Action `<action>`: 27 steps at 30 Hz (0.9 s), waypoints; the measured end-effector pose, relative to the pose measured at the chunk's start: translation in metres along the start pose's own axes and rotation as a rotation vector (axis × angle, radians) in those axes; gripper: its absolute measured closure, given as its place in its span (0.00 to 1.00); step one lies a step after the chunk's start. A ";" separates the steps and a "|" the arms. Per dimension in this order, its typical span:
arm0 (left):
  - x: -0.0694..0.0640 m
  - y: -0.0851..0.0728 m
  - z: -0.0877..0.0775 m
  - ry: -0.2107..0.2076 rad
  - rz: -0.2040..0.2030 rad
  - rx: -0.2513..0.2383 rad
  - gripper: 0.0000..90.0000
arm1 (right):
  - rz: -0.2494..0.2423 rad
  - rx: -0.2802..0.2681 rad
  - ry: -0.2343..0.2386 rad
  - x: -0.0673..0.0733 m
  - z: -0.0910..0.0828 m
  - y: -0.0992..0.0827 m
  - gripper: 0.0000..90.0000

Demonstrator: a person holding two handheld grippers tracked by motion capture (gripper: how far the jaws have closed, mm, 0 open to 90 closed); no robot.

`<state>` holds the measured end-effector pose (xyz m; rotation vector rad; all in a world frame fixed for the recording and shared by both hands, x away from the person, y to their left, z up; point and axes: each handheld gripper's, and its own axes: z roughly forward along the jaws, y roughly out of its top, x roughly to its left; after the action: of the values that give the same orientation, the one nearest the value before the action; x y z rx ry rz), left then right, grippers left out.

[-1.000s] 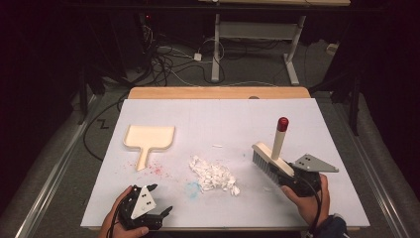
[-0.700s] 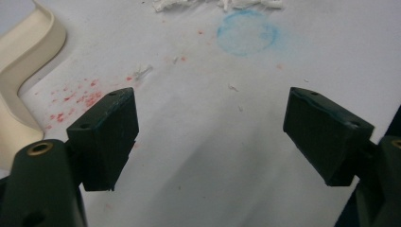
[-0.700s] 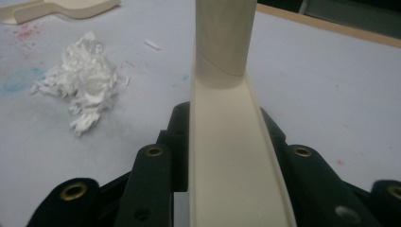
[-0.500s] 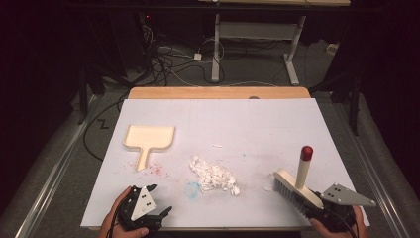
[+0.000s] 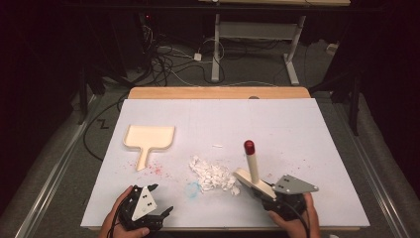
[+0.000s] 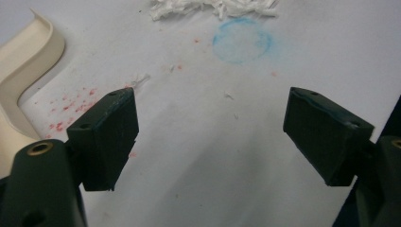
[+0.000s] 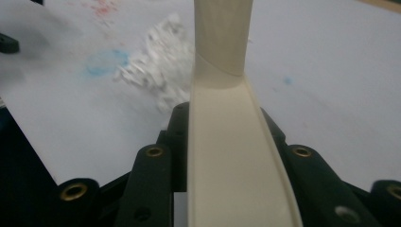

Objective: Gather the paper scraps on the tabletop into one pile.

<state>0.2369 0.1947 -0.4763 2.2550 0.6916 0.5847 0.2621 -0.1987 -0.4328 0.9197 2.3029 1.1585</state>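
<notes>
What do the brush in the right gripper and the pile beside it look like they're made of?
Brush: smooth cream body, probably plastic, with a glossy red tip; its bristles can't be made out. Pile: thin white scraps with ragged edges, likely shredded paper.

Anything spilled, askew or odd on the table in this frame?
A loose pile of white shreds lies mid-table, with one stray bit beyond it. Red specks dot the sheet near the dustpan, and a blue chalky ring marks the surface.
</notes>
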 end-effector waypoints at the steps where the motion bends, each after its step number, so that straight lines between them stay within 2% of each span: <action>1: 0.000 0.000 0.000 0.001 0.003 0.003 0.20 | -0.008 -0.005 0.006 0.005 0.007 0.004 0.76; 4: 0.001 0.000 0.000 -0.001 0.002 0.002 0.20 | -0.037 -0.019 0.013 0.014 0.025 0.016 0.76; 8: 0.001 0.000 0.001 -0.002 0.004 0.004 0.20 | -0.047 -0.070 0.009 0.016 0.033 0.029 0.76; 12: 0.001 -0.001 0.001 -0.001 -0.001 0.003 0.20 | -0.035 -0.128 0.006 0.009 0.024 0.040 0.75; 17: 0.001 -0.001 -0.001 0.004 -0.003 0.000 0.20 | -0.019 -0.173 0.031 0.002 0.005 0.040 0.75; 20: 0.002 -0.001 -0.002 0.008 -0.004 -0.001 0.20 | -0.023 -0.201 0.094 0.001 -0.007 0.035 0.75; 22: 0.003 -0.002 -0.002 0.015 -0.008 -0.001 0.20 | -0.035 -0.203 0.144 0.005 -0.011 0.030 0.75; 25: 0.007 -0.002 -0.007 0.039 -0.020 -0.022 0.20 | -0.068 -0.186 0.224 0.018 -0.003 0.025 0.75; 27: 0.010 -0.003 -0.012 0.057 -0.042 -0.046 0.20 | -0.090 -0.181 0.288 0.026 0.007 0.023 0.75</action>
<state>0.2369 0.2090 -0.4687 2.1837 0.7446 0.6403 0.2566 -0.1659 -0.4196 0.6091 2.3787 1.5149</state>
